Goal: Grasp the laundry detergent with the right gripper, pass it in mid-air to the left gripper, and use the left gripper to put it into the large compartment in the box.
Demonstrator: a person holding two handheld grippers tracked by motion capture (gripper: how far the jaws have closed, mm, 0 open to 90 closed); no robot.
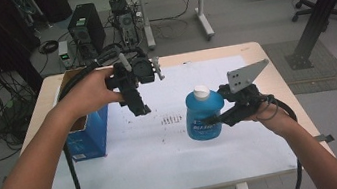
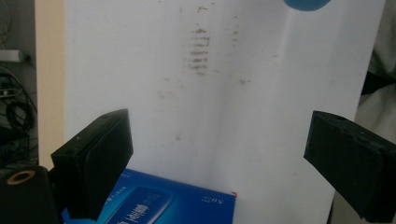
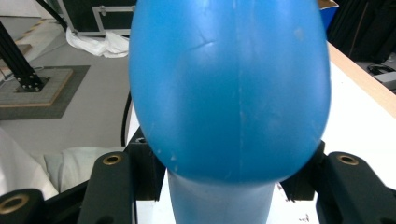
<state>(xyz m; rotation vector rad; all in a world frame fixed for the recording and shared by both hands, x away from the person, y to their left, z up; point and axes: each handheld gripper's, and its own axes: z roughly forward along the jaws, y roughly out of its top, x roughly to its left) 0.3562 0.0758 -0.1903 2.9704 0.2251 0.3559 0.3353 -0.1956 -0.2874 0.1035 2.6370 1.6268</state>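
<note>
A blue plastic bottle (image 1: 203,114) with a white cap stands upright over the white sheet at centre right. My right gripper (image 1: 220,117) comes in from the right and is shut on its body. In the right gripper view the bottle (image 3: 229,88) bulges above the jaws of the right gripper (image 3: 224,186), which press on its narrower part. My left gripper (image 1: 138,104) hangs over the sheet at upper left and points down. In its own view the left gripper (image 2: 217,126) is wide open with nothing between the jaws. The bottle's edge (image 2: 306,3) shows at the top there.
A blue carton (image 1: 90,134) with an open top stands at the table's left edge, and its face (image 2: 163,200) lies below the left jaws. Dark smudges (image 1: 171,120) mark the sheet's middle. A computer tower (image 1: 86,28), cables and a desk stand on the floor behind.
</note>
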